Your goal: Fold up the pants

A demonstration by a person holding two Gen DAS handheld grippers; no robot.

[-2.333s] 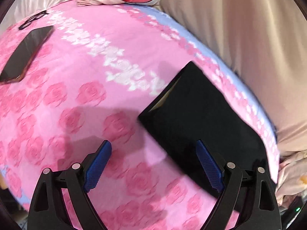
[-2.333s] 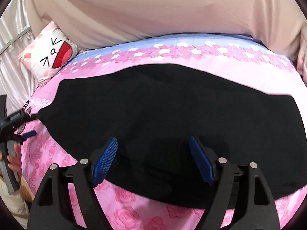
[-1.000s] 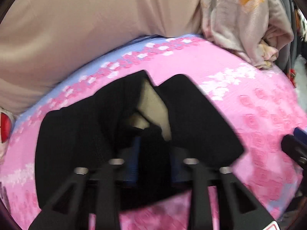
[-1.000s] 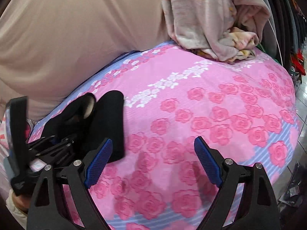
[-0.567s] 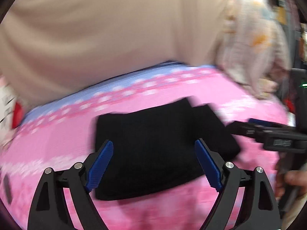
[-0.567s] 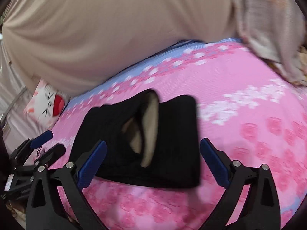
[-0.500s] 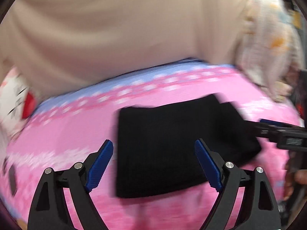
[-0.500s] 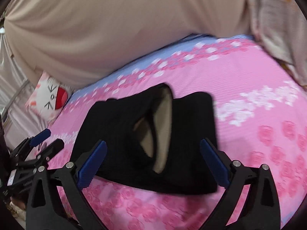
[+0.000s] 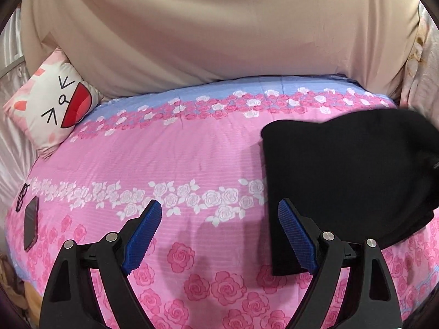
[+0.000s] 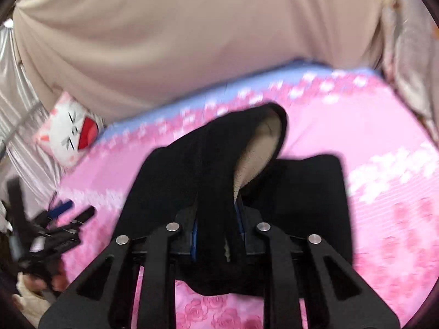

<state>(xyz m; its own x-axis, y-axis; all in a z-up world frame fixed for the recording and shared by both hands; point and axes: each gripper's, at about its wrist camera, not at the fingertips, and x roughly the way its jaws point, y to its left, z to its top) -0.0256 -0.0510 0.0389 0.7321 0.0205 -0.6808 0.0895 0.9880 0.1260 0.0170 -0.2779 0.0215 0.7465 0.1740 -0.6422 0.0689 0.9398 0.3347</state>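
Observation:
The black pants (image 9: 343, 170) lie folded on the pink rose bedspread (image 9: 170, 164), at the right in the left wrist view. My left gripper (image 9: 219, 233) is open and empty, just left of the pants' near edge. My right gripper (image 10: 216, 235) is shut on a fold of the black pants (image 10: 175, 181) and lifts it, so the beige fleece lining (image 10: 258, 153) shows. The left gripper (image 10: 63, 216) also appears at the far left of the right wrist view.
A cat-face pillow (image 9: 52, 107) leans at the back left. A dark phone (image 9: 30, 222) and glasses (image 9: 22, 197) lie near the bed's left edge. A beige curtain (image 9: 219, 33) hangs behind the bed. Floral cloth (image 9: 419, 82) hangs at the far right.
My left gripper let go of the pants, opened and swung left away from them. My right gripper closed on a fold of the pants and raised it.

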